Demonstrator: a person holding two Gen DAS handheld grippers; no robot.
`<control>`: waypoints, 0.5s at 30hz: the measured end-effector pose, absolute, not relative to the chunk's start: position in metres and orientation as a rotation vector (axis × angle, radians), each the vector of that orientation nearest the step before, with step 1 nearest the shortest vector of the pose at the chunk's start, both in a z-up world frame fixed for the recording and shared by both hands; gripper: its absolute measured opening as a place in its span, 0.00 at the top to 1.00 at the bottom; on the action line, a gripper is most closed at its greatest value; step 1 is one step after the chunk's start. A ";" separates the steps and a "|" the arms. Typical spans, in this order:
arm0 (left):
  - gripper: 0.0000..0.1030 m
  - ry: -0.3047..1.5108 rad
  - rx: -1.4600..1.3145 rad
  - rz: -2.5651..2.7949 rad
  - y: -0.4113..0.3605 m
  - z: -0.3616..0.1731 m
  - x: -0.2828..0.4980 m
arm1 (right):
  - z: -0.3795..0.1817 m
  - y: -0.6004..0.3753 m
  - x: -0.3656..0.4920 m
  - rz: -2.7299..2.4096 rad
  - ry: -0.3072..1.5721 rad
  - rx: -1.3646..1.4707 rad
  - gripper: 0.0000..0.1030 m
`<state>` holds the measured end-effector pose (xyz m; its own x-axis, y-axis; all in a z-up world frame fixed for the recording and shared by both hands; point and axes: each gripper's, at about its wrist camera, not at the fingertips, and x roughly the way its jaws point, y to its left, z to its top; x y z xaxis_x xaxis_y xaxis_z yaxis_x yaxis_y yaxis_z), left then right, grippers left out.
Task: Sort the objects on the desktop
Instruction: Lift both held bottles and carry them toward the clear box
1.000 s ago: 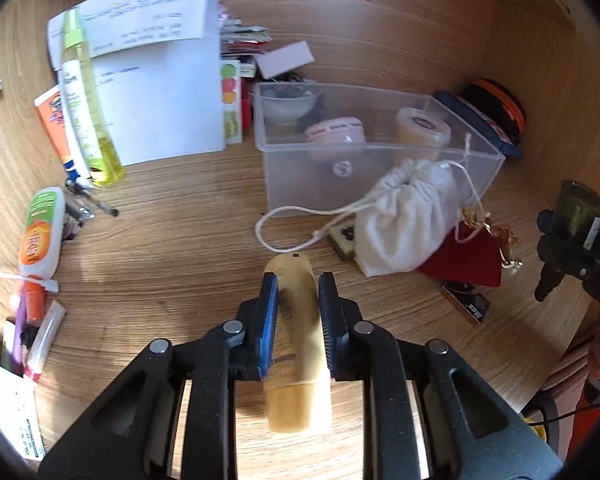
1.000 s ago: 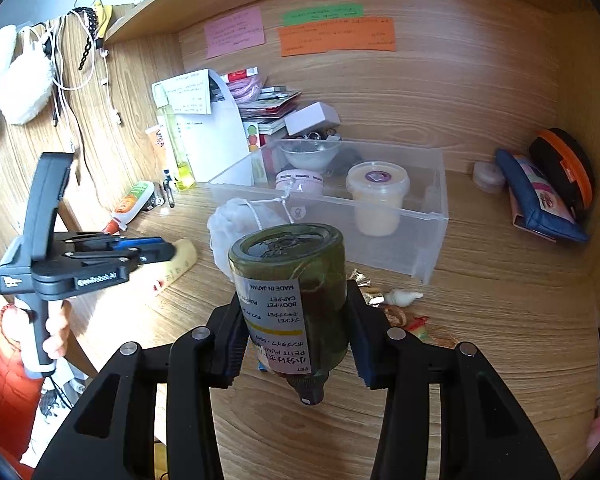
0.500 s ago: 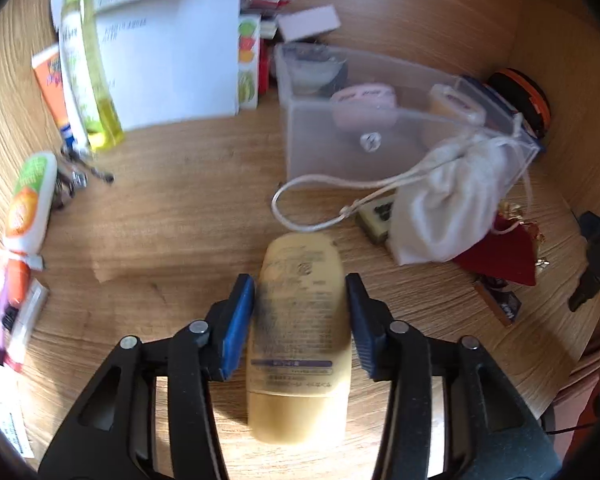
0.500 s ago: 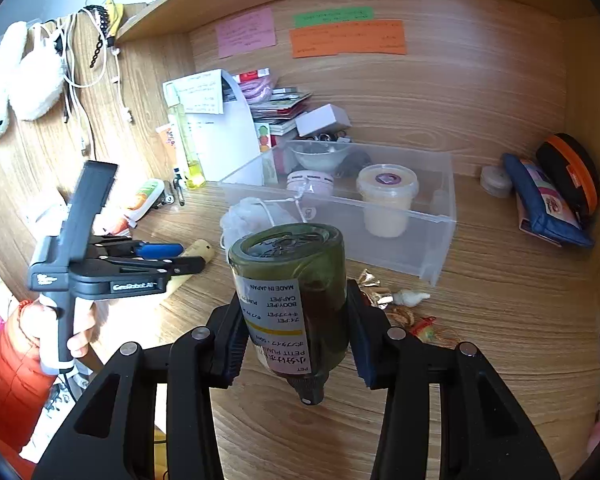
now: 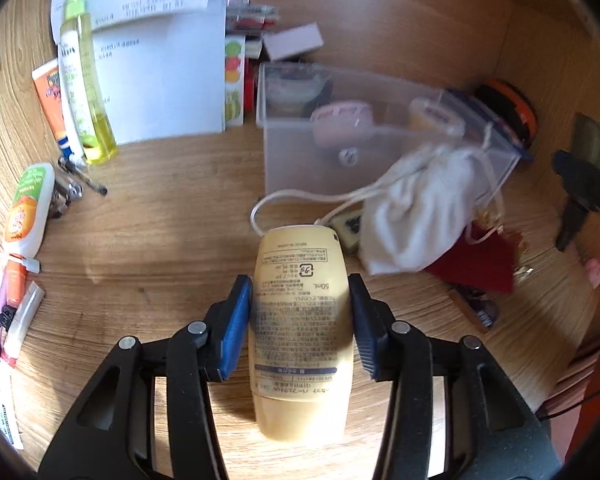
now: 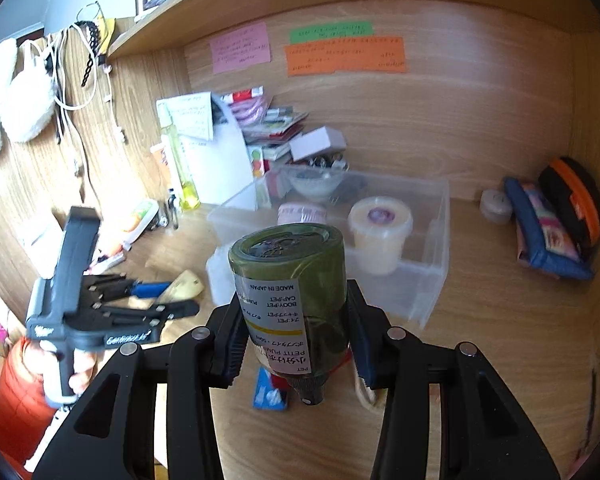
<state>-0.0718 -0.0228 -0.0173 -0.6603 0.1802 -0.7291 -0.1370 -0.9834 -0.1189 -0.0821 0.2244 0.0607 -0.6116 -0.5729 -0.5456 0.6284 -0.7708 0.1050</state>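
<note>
A clear plastic bin (image 6: 428, 248) stands toward the back of the wooden worktop (image 6: 480, 340), near the rear wall. Inside it are a pale cream tub with a round lid (image 6: 380, 236), a pink round container (image 6: 302, 214) and a translucent bowl (image 6: 316, 182) at its far end. Against the bin's near wall slumps a soft white drawstring pouch (image 5: 416, 216), its cord looping out over the wood, with a red cloth piece (image 5: 480, 260) tucked under it.

The left gripper (image 5: 300, 320) has its blue pads pressed on both flanks of a matte, cream-yellow squeeze tube (image 5: 300, 320) — flat-ended, printed with fine text, held above the worktop's front part and pointing toward the bin. The right gripper (image 6: 296, 332) is clamped on a dark green cylindrical bottle (image 6: 292, 280) of glossy plastic with a white label, cap end toward the camera, raised in front of the bin. Along the worktop's left edge lie an orange-and-white tube (image 5: 28, 204) and an upright yellow spray bottle (image 5: 86, 92).
</note>
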 end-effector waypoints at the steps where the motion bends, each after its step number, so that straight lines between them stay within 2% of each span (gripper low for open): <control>1: 0.55 -0.092 -1.174 2.717 -0.023 -0.012 -0.069 | 0.064 0.224 -0.085 -2.346 0.131 0.740 0.61; 7: 0.58 -0.135 -1.068 2.736 -0.023 0.011 -0.061 | 0.078 0.219 -0.094 -2.367 0.156 0.710 0.61; 10: 0.73 -0.155 -1.029 2.731 -0.024 0.021 -0.064 | 0.081 0.215 -0.097 -2.371 0.172 0.704 0.61; 15: 0.75 -0.182 -1.013 2.731 -0.027 0.026 -0.072 | 0.085 0.211 -0.109 -2.369 0.156 0.712 0.61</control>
